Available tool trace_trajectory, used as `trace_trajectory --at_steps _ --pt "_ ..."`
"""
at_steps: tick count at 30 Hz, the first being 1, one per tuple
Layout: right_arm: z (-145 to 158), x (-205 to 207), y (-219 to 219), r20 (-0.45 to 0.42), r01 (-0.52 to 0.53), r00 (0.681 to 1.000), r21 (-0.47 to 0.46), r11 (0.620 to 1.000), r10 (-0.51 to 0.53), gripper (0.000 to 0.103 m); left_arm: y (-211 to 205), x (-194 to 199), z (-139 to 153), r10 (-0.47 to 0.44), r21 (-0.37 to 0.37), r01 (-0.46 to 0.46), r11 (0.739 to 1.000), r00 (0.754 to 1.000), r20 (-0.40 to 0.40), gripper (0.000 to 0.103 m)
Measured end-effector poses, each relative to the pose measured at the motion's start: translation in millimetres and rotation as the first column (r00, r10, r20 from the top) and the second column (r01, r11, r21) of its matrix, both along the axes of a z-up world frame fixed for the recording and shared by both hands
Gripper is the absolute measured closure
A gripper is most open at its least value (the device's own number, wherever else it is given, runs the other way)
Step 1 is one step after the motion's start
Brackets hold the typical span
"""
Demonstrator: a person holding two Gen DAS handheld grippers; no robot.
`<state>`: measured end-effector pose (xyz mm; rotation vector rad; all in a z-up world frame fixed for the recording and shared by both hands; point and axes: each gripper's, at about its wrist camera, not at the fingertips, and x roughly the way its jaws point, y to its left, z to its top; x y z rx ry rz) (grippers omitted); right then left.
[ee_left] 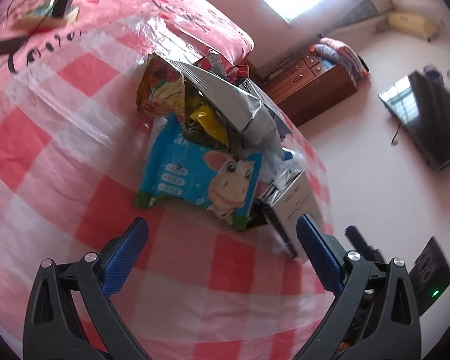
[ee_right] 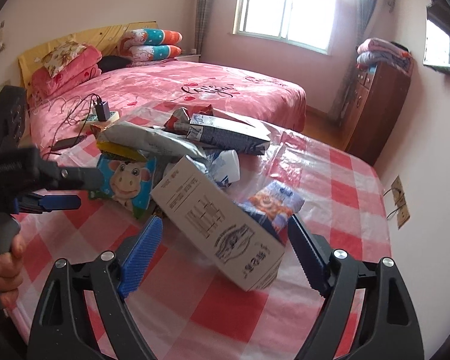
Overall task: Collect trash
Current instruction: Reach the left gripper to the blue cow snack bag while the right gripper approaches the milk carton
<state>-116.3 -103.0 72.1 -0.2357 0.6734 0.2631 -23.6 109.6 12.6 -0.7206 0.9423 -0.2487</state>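
A pile of trash lies on a red-and-white checked plastic sheet. It holds a blue cow-print wrapper, a silver foil bag, a yellow snack bag, a grey carton and a blue-white milk carton. My left gripper is open and empty, just short of the cow wrapper; it also shows in the right wrist view. My right gripper is open, its fingers either side of the grey carton's near end.
A bed with pink bedding lies behind the sheet, with a charger and cables on it. A wooden dresser stands by the wall at right. A black TV hangs on the wall.
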Motion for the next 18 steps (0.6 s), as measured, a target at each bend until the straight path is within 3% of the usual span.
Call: trace_trajectory --at_steps 3,8,10,18 --pt "-2.5 8.0 2.1 -0.02 -0.019 1.0 -0.012 1.0 0.019 0.018 -0.7 7.6 -6.8 0.016 -0.059 -0.018 0.998 0.999 -0.046 0.004" --pt "-13.1 19.6 1.7 -0.069 -0.047 0.997 -0.02 0.999 0.046 0.018 0.8 22.0 -18.0 0.061 -0.089 -0.069 0.994 0.994 -0.088 0.007" --pt "-16.8 24.7 0.3 -0.082 -0.047 0.996 -0.012 0.999 0.046 0.014 3.7 30.5 -21.4 0.071 -0.106 -0.081 0.991 0.993 -0.097 0.007" --pt "-31.3 31.2 6.2 -0.135 -0.081 0.988 -0.015 0.997 0.078 0.013 -1.8 54.2 -15.1 0.113 -0.027 -0.116 0.993 0.989 -0.098 0.008"
